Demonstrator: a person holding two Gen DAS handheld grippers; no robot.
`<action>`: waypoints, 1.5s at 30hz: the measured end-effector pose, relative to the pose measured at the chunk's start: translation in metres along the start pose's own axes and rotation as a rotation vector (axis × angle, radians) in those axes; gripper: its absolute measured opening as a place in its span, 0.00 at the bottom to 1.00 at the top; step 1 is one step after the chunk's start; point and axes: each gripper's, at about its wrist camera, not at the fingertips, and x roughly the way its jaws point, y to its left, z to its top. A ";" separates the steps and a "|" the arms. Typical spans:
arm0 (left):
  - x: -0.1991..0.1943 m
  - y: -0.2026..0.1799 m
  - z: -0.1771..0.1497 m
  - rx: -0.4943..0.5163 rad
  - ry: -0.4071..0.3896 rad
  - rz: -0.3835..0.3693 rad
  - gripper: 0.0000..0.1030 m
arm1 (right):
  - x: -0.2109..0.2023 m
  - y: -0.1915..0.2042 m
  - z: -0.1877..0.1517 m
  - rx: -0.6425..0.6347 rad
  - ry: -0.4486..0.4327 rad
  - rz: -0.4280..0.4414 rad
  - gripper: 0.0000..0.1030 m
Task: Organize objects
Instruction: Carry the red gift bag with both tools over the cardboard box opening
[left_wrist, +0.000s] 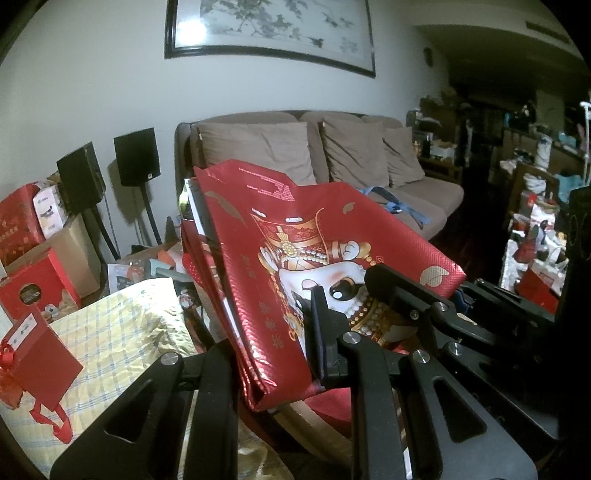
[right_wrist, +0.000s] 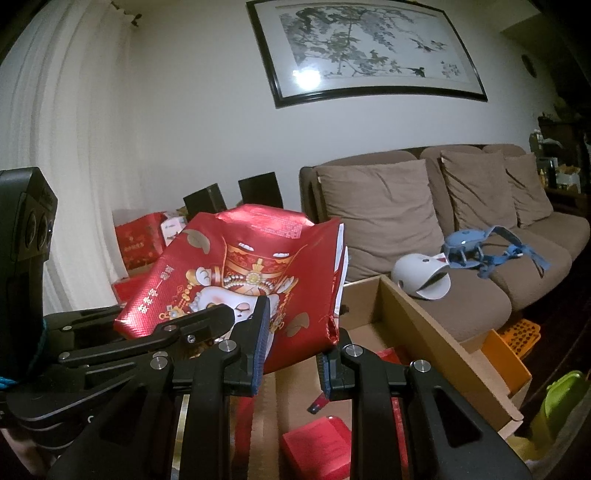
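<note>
Room: brown sofa (right_wrist: 424, 236) along the far wall under a framed ink painting (right_wrist: 362, 48); two black speakers (left_wrist: 136, 157) on stands to one side. Clutter all round.

Open cardboard box (right_wrist: 417, 314) sits just below and beyond the right gripper, flaps up, with small red boxes (right_wrist: 317, 439) already lying in its bottom. Judged from that, sorting is partly done; much is still out: red cartons (left_wrist: 29, 284) and a red gift box (left_wrist: 40, 362) on the checked cloth (left_wrist: 122, 332) in the left wrist view.

Item in hand: red gift bag (left_wrist: 295, 258), foil-textured, cartoon figure printed on its face, folded fairly flat, held in the air between both tools and tilted.

Left gripper (left_wrist: 277, 354): narrow, closed on the bag's near lower edge, which runs down between its fingers. Right gripper (right_wrist: 291, 350): narrow too, pinching the bag's opposite lower corner (left pad flat on the printed face; the other side of the grip is partly hidden by the crumpled edge).

Clearance: the bag hangs over the box's near end, not touching its walls as far as I can tell. Box interior has bare floor at the far side. Tall side wall and raised flap are the edges to clear. A grey helmet-like shell (right_wrist: 424, 280) on the sofa is well apart.
</note>
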 end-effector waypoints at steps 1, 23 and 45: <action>0.001 0.000 0.000 0.001 0.001 -0.001 0.16 | 0.000 0.000 0.000 -0.001 0.001 -0.002 0.22; 0.007 -0.012 0.009 0.008 0.009 -0.022 0.16 | -0.004 -0.009 0.006 0.009 0.005 -0.027 0.22; 0.026 -0.021 0.010 -0.005 0.037 -0.055 0.16 | 0.000 -0.020 0.008 0.002 0.033 -0.062 0.22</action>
